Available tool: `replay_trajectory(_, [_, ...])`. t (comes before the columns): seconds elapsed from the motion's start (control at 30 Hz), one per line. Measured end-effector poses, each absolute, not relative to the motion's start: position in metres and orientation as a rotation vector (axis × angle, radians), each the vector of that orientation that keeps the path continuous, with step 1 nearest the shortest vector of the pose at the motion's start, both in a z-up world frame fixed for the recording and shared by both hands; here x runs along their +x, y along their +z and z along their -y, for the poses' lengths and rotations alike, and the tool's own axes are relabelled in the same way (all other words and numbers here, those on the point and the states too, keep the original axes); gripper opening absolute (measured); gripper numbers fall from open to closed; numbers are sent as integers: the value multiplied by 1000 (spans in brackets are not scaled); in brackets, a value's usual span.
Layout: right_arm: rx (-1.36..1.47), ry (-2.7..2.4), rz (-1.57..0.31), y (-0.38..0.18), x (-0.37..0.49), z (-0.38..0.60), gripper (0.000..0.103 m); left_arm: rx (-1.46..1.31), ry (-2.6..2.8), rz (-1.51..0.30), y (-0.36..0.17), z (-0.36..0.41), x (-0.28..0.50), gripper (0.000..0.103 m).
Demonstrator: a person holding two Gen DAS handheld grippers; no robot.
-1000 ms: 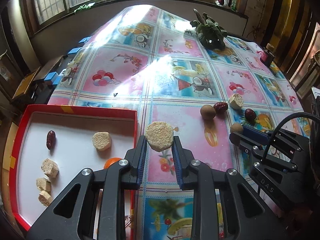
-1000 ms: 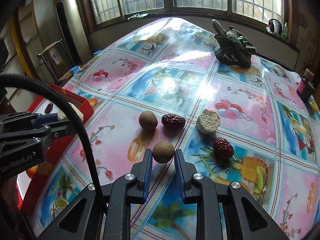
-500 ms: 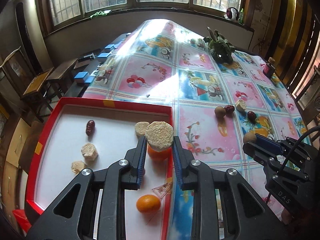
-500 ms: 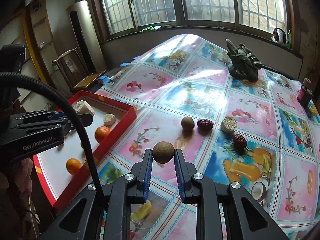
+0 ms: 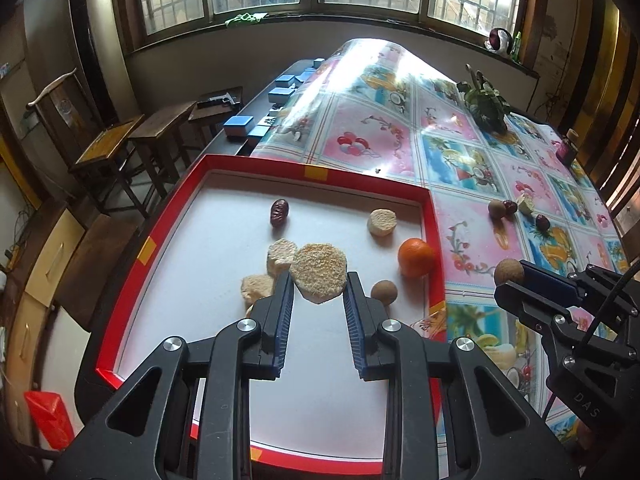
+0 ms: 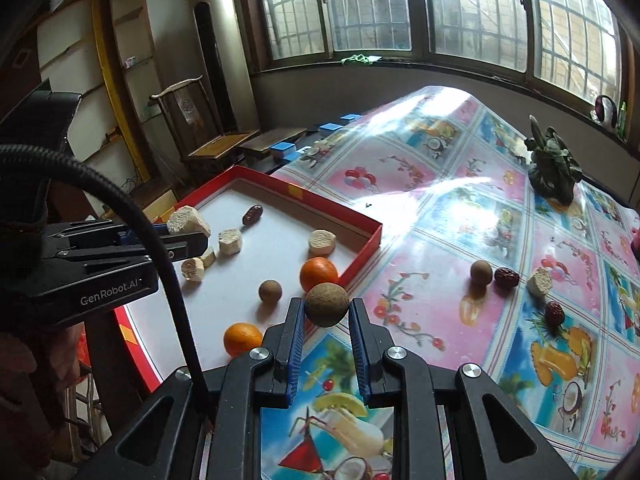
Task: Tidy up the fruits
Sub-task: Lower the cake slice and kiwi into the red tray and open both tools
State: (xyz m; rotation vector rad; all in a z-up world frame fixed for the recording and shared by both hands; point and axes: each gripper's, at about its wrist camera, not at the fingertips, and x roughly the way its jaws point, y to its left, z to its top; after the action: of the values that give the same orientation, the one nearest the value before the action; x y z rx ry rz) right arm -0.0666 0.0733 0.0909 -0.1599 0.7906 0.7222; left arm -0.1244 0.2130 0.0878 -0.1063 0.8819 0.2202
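Note:
My left gripper (image 5: 318, 286) is shut on a beige crumbly disc (image 5: 318, 278) and holds it above the red-rimmed white tray (image 5: 360, 178). My right gripper (image 6: 326, 312) is shut on a brown round fruit (image 6: 327, 304), held above the tablecloth by the tray's right rim (image 6: 360, 250). In the tray lie a red date (image 5: 279, 213), several beige pieces (image 5: 382, 222), an orange (image 5: 416, 257) and a brown fruit (image 5: 384, 292); a second orange (image 6: 243, 339) shows in the right wrist view. On the cloth lie a brown fruit (image 6: 481, 272), two red dates (image 6: 507, 278) and a beige piece (image 6: 539, 281).
A dark leafy plant (image 6: 554, 170) stands at the table's far side. Blue boxes (image 5: 239, 125) sit at the far left edge, with wooden chairs (image 5: 108, 146) beyond. A small dark bottle (image 5: 566, 148) stands at the far right. A red bag (image 5: 48, 420) lies on the floor.
Both grippers have moved left with their loads. The left one now hangs over the tray's middle; the right one has come from the cloth's middle to the tray's right rim.

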Motion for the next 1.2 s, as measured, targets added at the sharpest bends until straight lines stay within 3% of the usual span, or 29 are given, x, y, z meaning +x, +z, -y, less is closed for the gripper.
replay_trajectory(1.2, [-254, 867, -907, 46, -51, -162, 22, -91, 298, -937, 46, -242, -125, 25])
